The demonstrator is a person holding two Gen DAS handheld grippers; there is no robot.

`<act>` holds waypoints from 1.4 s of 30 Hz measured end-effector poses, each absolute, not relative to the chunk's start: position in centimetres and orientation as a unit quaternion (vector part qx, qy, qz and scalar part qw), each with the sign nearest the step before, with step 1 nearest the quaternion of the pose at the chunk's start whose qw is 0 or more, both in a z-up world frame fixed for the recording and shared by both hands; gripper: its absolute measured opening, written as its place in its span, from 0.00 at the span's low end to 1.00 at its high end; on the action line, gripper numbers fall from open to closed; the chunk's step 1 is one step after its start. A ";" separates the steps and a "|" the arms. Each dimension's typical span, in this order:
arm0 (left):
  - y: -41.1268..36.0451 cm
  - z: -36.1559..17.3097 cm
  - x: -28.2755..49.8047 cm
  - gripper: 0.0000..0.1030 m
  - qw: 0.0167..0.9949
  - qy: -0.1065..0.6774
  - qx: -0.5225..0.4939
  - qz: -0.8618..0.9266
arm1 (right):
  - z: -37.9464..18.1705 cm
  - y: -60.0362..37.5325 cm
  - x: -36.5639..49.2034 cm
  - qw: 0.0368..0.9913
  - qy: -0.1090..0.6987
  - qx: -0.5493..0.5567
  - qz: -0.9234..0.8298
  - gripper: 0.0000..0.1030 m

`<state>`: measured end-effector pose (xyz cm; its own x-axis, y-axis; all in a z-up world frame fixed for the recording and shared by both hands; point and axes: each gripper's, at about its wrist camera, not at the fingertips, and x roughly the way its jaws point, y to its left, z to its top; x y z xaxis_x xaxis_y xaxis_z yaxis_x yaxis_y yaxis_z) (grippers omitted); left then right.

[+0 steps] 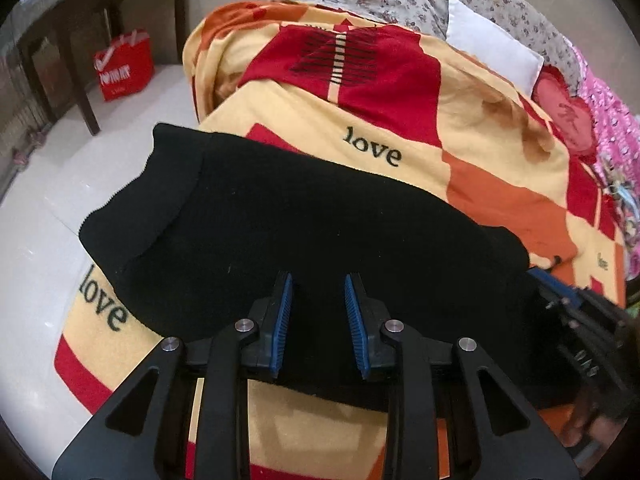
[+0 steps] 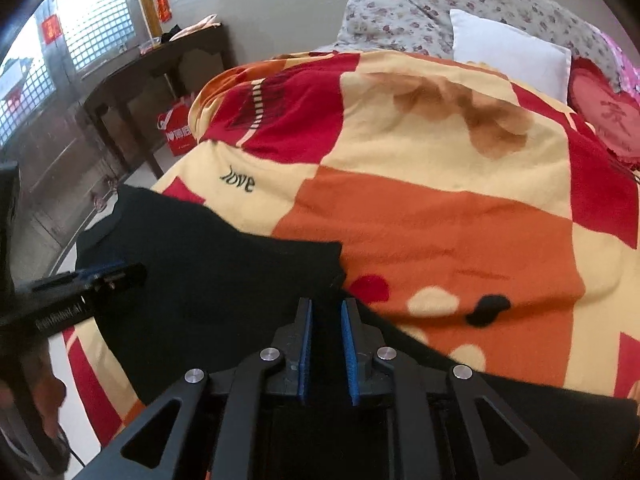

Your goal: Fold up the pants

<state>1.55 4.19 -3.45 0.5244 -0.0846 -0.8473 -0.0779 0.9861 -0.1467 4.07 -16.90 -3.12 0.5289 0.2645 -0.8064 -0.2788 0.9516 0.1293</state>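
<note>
A bed (image 2: 440, 220) is covered by a patterned blanket (image 1: 400, 120), on whose near edge the black pants (image 1: 280, 220) are spread. Above them, the left claw (image 1: 319, 280) and right claw (image 2: 326, 304) are held released, grasping nothing.

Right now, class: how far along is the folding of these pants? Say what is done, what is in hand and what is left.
Done: the black pants lie on the blanket, apparently doubled, with one layer's edge across another near the far end. In hand: nothing; the left gripper and right gripper are both open above the cloth. Left: probably gripping the near edge and folding again into a smaller bundle.
</note>
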 end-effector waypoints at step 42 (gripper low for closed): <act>-14.8 -2.5 -1.4 0.49 0.855 0.488 0.031 -0.171 | -2.0 -38.9 -10.1 0.885 0.456 0.092 0.021 0.35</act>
<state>-1.45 -14.79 -2.54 0.4651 -0.2615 -0.8457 0.3225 0.9398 -0.1132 -10.13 -38.90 -2.00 0.5825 0.1201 -0.8039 0.0470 0.9824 0.1808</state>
